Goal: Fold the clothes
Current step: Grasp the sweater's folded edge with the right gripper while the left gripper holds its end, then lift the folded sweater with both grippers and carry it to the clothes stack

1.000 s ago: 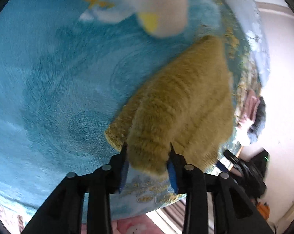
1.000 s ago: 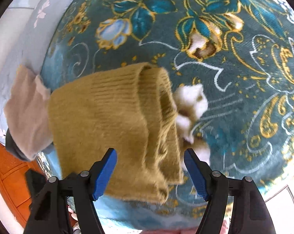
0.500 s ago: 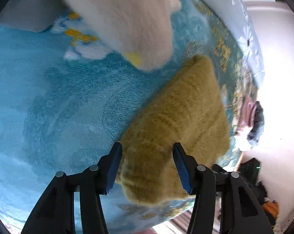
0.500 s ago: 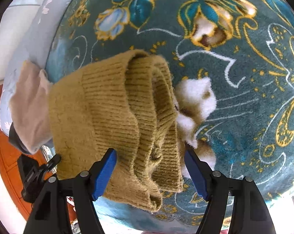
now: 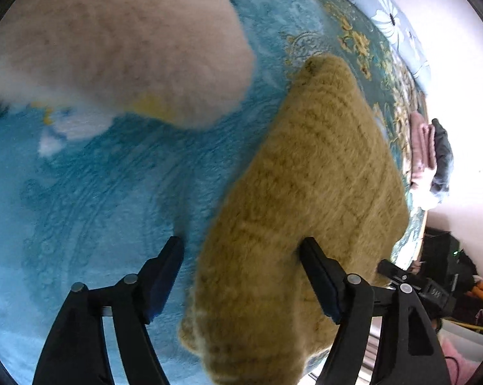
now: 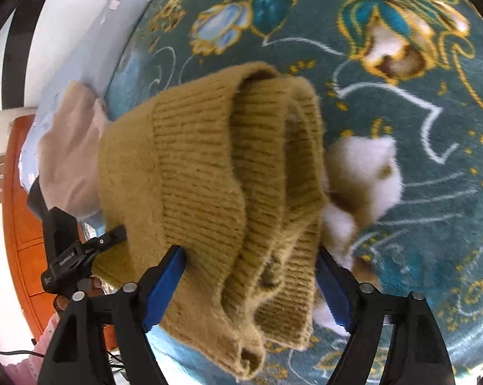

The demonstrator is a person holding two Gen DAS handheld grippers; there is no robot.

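Note:
A mustard knit sweater (image 5: pixel 309 189) lies folded on the teal floral blanket (image 5: pixel 90 192). My left gripper (image 5: pixel 241 256) is open, its fingers either side of the sweater's near end, not clamping it. In the right wrist view the sweater (image 6: pixel 209 173) shows ribbed folded layers. My right gripper (image 6: pixel 251 266) is open, its blue pads straddling the sweater's near edge. The left gripper's body (image 6: pixel 71 256) shows at the left of that view.
A fluffy cream garment (image 5: pixel 119 38) lies on the blanket beyond the left gripper. A pile of pink and dark clothes (image 5: pixel 430 157) sits at the bed's far edge. A beige garment (image 6: pixel 71 150) lies beside the sweater, near an orange wooden door (image 6: pixel 23 224).
My left gripper has opened and let go of the sweater's end, which now lies on the blanket. Both grippers have moved closer over the sweater. The right gripper stays open.

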